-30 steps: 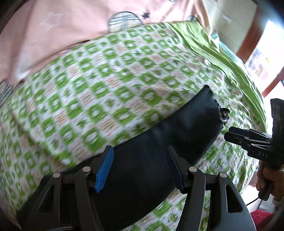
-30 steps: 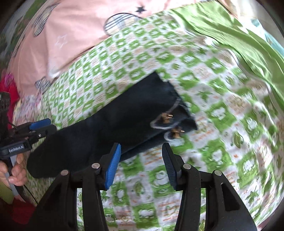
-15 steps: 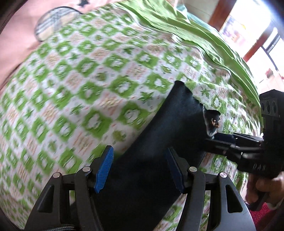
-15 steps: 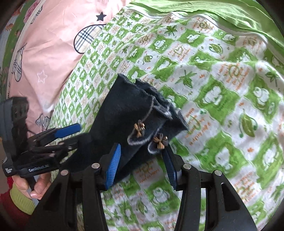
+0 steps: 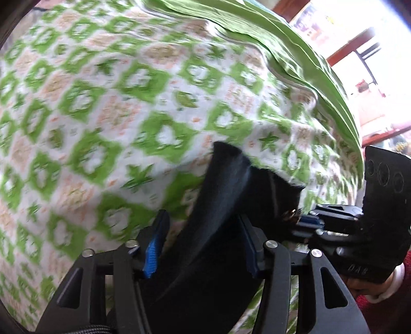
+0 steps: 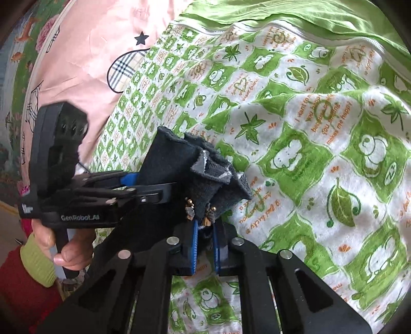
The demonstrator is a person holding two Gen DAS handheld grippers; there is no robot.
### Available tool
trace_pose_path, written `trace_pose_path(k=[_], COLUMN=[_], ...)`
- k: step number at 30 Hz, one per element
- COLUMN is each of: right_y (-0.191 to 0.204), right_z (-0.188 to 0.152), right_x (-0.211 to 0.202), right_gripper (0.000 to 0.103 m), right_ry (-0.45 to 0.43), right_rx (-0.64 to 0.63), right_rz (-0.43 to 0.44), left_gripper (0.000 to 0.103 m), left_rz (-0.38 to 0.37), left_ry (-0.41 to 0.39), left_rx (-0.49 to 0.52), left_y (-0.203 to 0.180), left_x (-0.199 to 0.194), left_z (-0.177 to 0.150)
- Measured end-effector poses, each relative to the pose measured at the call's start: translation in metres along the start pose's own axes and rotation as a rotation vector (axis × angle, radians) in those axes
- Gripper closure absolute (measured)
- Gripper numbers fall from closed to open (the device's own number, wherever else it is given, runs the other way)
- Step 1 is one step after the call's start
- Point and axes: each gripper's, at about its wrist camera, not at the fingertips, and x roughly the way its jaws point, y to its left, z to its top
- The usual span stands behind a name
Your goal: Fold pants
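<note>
A bed point(image 6: 321, 159) under a green-and-white frog-print sheet filled both views, with a pink quilt point(image 6: 84, 54) at its far side and a plain green cover point(image 6: 282, 20) along the top edge. The dark pants point(image 6: 174, 164), already doubled lengthwise by the look of them, were partly lifted off the bed between the two tools.

The right gripper point(image 6: 205, 248) had its fingers drawn together on the cuff end, just below the small bows and frayed hems, which bunched and stood up beyond the blue pads. The left gripper point(image 5: 200, 246) had its fingers apart, with the dark cloth running up between them; in the right wrist view that same tool reached in from the left with cloth lying between its fingers. Whether it gripped anything I could not tell, though the wide gap suggested not.

The risks, as I judged them: the right-hand pinch caught only a narrow bite near the cuffs, so one of the two legs could slip free and the layers would separate. With the left fingers unclosed, the middle of the pants might sag or slide out, leaving a crooked, off-square fold. The left view was blurred, so fine detail there was uncertain.
</note>
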Motion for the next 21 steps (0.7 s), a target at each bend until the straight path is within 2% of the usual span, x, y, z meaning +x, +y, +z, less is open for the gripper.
trace_pose_path(k=[2,3,7,14,21], right_y=[0.001,0.0,0.006,0.046,0.096], right_z=[0.0,0.0,0.0,0.005,0.0], right_x=[0.0,-0.001,-0.006,-0.03,-0.036], right_gripper=[0.093,0.093,0.093,0.093,0.093], right_ry=[0.003,0.002,-0.004,-0.044,-0.019], right_rx=[-0.012,-0.012,-0.039,-0.156,-0.268], right_rz=[0.003,0.014,0.065,0.172,0.301], left_gripper=[0.069,0.077,0.087,0.09,0.092], left_rz=[-0.021,-0.027,-0.038,-0.051,-0.031], left_ry=[0.003,-0.004,-0.031,-0.161,-0.292], left_rx=[0.004,0.008,0.021,0.01,-0.042], left_y=[-0.003,-0.005,-0.008,-0.016,-0.007], left_x=[0.004,0.004,-0.008,-0.063,-0.127], left_z=[0.004,0.005,0.002,-0.019,-0.066])
